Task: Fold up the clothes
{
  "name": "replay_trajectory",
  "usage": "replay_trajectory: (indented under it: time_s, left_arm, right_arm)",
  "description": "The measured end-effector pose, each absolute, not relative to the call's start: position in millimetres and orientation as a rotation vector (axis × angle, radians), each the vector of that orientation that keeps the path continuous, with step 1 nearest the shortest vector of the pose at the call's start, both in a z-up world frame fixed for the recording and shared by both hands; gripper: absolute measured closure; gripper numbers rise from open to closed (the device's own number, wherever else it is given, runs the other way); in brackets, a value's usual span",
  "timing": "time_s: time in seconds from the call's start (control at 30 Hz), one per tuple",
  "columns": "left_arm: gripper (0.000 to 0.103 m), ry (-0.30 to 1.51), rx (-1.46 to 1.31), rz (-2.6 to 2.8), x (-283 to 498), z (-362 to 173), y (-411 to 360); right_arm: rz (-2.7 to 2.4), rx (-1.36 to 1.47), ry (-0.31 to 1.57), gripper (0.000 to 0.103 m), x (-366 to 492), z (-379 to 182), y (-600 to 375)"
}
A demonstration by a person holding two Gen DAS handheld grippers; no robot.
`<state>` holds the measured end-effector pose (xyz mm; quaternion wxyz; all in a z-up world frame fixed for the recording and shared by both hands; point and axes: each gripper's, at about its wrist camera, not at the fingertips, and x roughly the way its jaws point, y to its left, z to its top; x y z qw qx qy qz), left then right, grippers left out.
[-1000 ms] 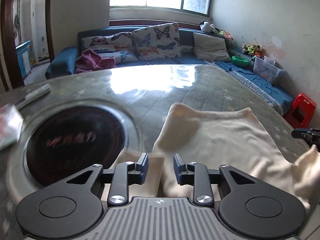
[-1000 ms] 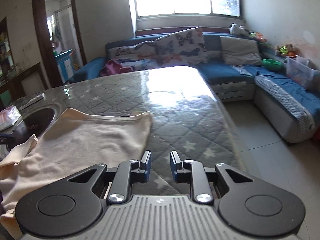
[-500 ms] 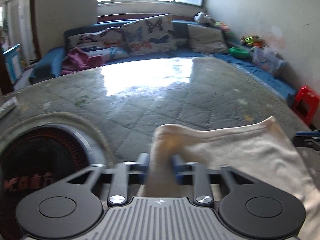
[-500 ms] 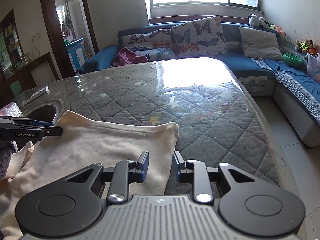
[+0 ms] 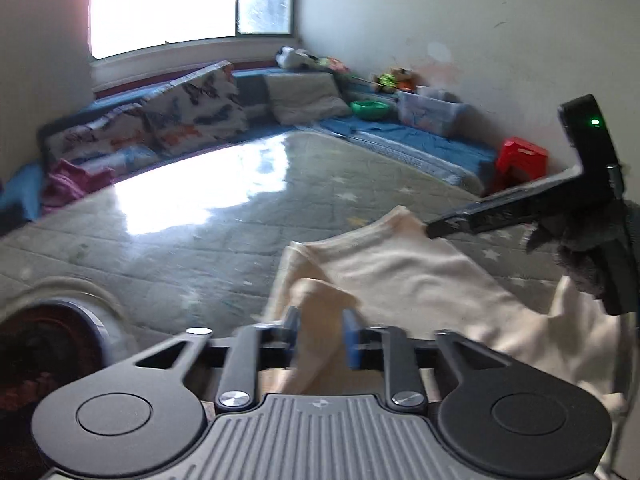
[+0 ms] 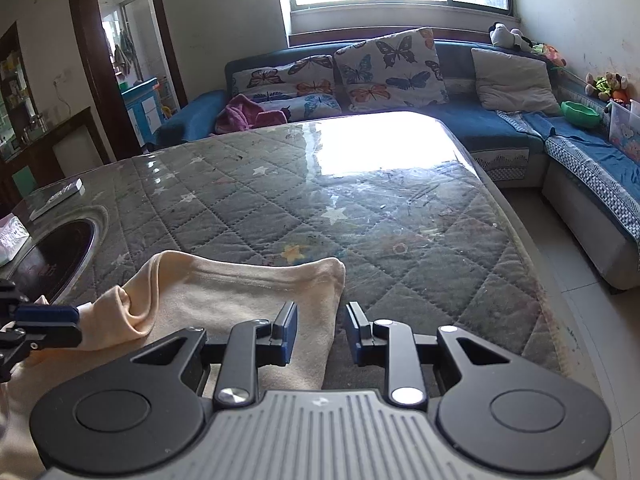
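Note:
A cream garment [image 5: 404, 276] lies on the quilted grey table [image 5: 200, 240]. In the left wrist view my left gripper [image 5: 321, 336] has a bunched fold of the garment between its blue pads, lifted off the table. In the right wrist view my right gripper [image 6: 320, 330] is open, straddling the garment's [image 6: 240, 292] right edge, with cloth between the fingers but not pinched. The left gripper's fingers [image 6: 44, 314] show at the far left of that view, holding a raised fold. The right gripper's body [image 5: 520, 208] shows at the right of the left view.
A round dark hob [image 6: 52, 256] is set in the table at the left, with a remote [image 6: 60, 196] beyond it. A blue corner sofa [image 6: 500, 120] with butterfly cushions runs behind and to the right. A red stool [image 5: 520, 160] stands past the table's right edge.
My left gripper has taken hold of the garment's left edge and pulled it up and rightward. My right gripper has moved left onto the garment's right edge and stayed open.

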<state>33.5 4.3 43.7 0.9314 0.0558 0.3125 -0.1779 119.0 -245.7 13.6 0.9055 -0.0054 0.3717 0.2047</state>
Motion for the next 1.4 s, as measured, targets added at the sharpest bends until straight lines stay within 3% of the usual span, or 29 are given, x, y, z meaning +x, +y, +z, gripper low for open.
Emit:
replay_trajectory:
  time_s: [0.23,0.27,0.3,0.33,0.4,0.6,0.7,0.8,1.13,1.4]
  left_arm:
    - [0.059,0.696,0.112,-0.347,53,34,3]
    - [0.062,0.701,0.110,-0.360,55,32,2]
    - [0.080,0.699,0.114,-0.368,55,31,1]
    - [0.089,0.697,0.118,-0.376,55,29,0]
    - [0.095,0.691,0.107,-0.367,57,30,4]
    - [0.097,0.641,0.028,-0.215,69,43,36]
    - [0.097,0.631,-0.001,-0.139,78,47,55]
    - [0.097,0.639,-0.030,-0.079,88,48,74]
    - [0.097,0.690,-0.048,0.043,129,33,109]
    - [0.089,0.702,-0.072,0.058,114,35,118]
  right_arm:
    - [0.426,-0.012,0.785,0.076,124,7,-243]
    - [0.427,-0.013,0.788,0.076,125,6,-242]
    - [0.426,-0.014,0.791,0.076,125,6,-242]
    - [0.425,-0.014,0.794,0.076,126,5,-242]
    - [0.423,-0.014,0.794,0.076,129,4,-242]
    - [0.433,-0.025,0.791,0.077,140,3,-233]
    - [0.444,-0.043,0.784,0.096,147,5,-223]
    - [0.448,-0.066,0.760,0.097,159,10,-212]
    - [0.478,-0.172,0.743,0.097,215,5,-159]
    - [0.539,-0.235,0.737,0.086,192,15,-155]
